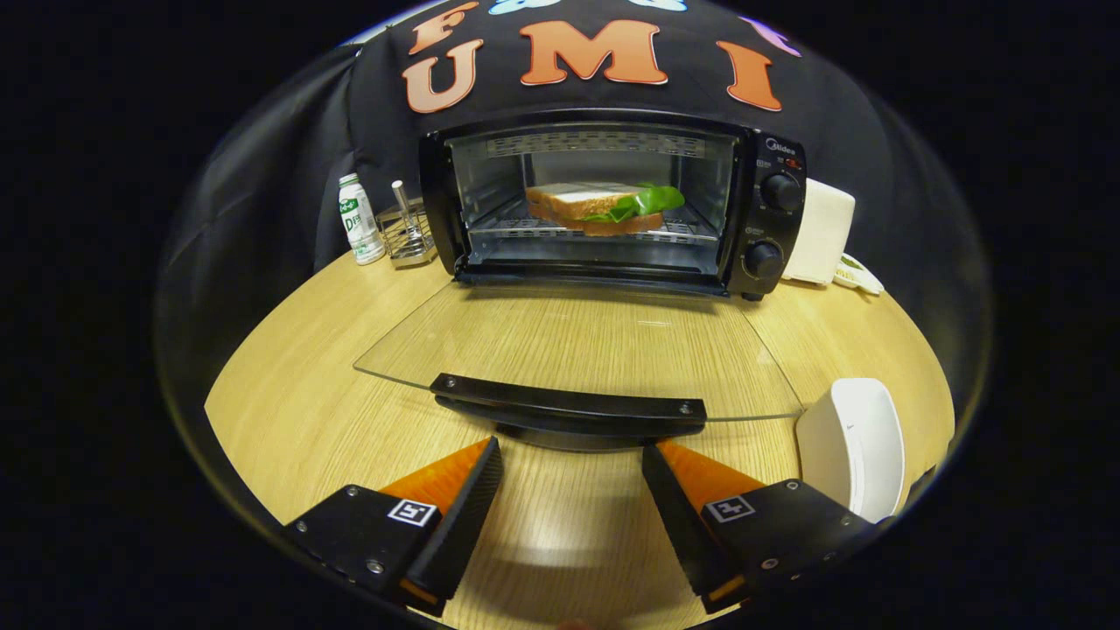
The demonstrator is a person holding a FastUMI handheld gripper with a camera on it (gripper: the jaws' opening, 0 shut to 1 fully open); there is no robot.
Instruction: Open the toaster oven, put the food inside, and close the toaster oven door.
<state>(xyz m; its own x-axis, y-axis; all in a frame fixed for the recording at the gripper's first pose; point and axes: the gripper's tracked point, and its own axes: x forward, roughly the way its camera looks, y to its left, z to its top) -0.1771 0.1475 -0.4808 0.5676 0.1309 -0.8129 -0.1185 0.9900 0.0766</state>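
My gripper (573,459) hangs wide open and empty just short of the door handle (569,405). The sandwich (599,207) sits on the toaster oven (612,201) rack. Lifting the glass door (577,346) off-centre, I risk the handle slipping free.

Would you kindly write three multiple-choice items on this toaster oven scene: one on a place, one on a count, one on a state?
1. Where is the sandwich with green lettuce?
A. on the wooden table
B. on the rack inside the black toaster oven
C. on the white plate

2. How many round knobs are on the oven's panel?
A. two
B. four
C. none

3. The glass oven door is:
A. shut
B. folded down open
C. removed

B: it lies on the rack. A: one knob above another. B: the door lies flat, its handle just ahead of the open tool.
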